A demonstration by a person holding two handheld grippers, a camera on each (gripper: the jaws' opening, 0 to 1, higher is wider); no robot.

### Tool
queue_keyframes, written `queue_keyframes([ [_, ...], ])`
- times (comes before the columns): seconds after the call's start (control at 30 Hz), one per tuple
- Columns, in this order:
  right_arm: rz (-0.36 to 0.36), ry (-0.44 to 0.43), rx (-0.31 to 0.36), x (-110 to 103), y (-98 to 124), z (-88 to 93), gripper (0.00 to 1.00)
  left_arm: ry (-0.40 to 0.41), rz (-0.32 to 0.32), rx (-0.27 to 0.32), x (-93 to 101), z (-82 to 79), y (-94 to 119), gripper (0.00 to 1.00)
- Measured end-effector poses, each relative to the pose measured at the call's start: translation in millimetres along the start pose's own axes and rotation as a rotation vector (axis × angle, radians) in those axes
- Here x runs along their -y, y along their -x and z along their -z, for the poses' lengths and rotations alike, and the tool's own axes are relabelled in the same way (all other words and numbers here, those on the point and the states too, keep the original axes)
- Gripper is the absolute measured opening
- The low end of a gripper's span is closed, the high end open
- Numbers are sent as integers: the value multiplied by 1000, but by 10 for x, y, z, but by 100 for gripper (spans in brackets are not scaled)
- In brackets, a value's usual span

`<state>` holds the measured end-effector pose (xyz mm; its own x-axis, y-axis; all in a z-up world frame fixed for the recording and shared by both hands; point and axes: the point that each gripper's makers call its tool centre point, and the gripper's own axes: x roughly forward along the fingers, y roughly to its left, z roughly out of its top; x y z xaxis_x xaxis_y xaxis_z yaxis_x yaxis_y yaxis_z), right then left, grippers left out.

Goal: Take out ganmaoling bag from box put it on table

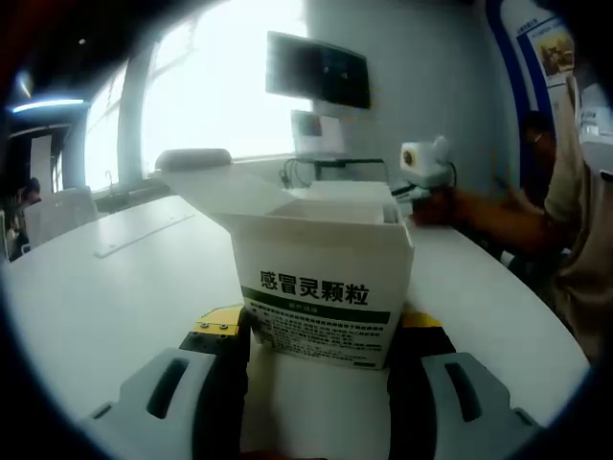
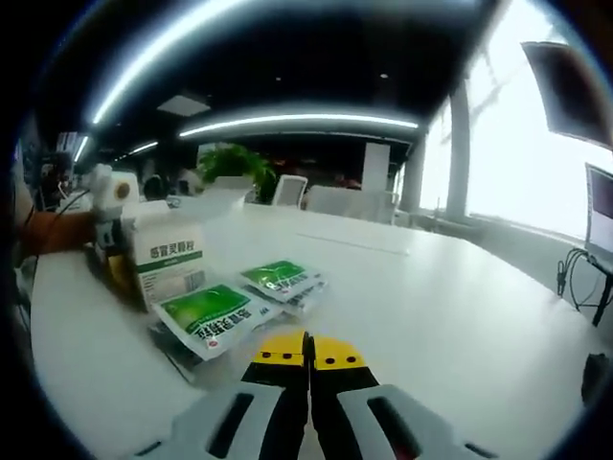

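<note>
On the table: a white table (image 2: 460, 316) is carrying a white medicine box (image 1: 321, 287) with green print, standing upright with its top flaps open.
Left gripper: the left gripper (image 1: 321, 356) is gripping the box, one yellow-tipped jaw pressing each side near its base, so the jaws are standing as far apart as the box is wide.
Why it is held so: the grip is probably steadying the box and keeping its open top facing up so bags can be drawn out.
Right gripper: the right gripper (image 2: 308, 362) is hovering low over the table with its jaws pressed fully together and nothing between them.
Bags: several green and white ganmaoling bags (image 2: 213, 318) are already lying flat on the table in a loose overlapping cluster, one more bag (image 2: 281, 278) just behind the nearest.
Bags relative to the jaws: the cluster is lying just ahead of the right gripper's tips and slightly to their left, apart from them, and just beside the box.
Inside the box: whether more bags are waiting inside cannot be told.
Background: a person's arm (image 1: 498, 216) is reaching over the table beyond the box, and a dark screen (image 1: 318, 69) is hanging by a bright window.
</note>
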<state>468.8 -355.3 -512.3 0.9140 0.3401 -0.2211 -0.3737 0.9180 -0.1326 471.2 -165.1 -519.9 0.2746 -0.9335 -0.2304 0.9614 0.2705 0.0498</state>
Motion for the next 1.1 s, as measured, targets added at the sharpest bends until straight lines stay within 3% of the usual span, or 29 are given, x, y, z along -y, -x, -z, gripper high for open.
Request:
queue_keyframes([
  [1.1,-5,8,16,-41,4,-52,0,-5,0,1,5,-1,4,49],
])
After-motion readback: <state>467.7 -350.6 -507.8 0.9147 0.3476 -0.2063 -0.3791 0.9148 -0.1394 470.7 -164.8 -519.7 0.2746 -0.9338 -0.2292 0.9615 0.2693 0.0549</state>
